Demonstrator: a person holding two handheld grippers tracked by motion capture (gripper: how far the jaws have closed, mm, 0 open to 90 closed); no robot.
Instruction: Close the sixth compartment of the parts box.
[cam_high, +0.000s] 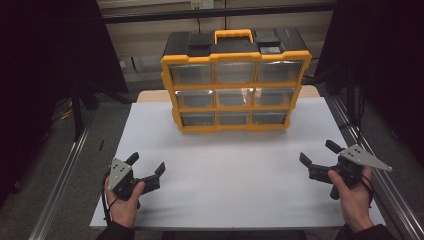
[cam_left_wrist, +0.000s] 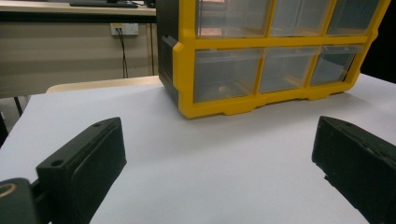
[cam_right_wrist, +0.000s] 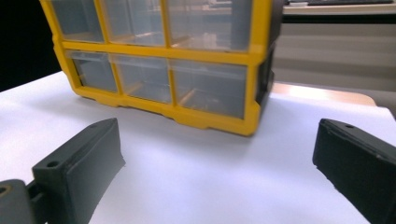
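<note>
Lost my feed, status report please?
Left gripper open, right gripper open, both empty. Yellow drawer organizer upright, drawers shut. White tabletop between bare.

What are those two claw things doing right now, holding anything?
Left gripper: open, fingers spread wide, holding nothing.
Right gripper: open, fingers spread wide, holding nothing.
Both sit apart from the yellow drawer cabinet.

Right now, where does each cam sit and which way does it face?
High view: above the person's side, looking forward and down on the white table and yellow drawer cabinet; both hands show, with the left gripper and right gripper.
Left gripper view: low over the table, aimed at the cabinet's left front corner; its own black jaws stand wide apart.
Right gripper view: low, aimed at the cabinet's right front corner; its own jaws stand wide apart.
Shared: all three show the cabinet's clear drawers and the table.
</note>
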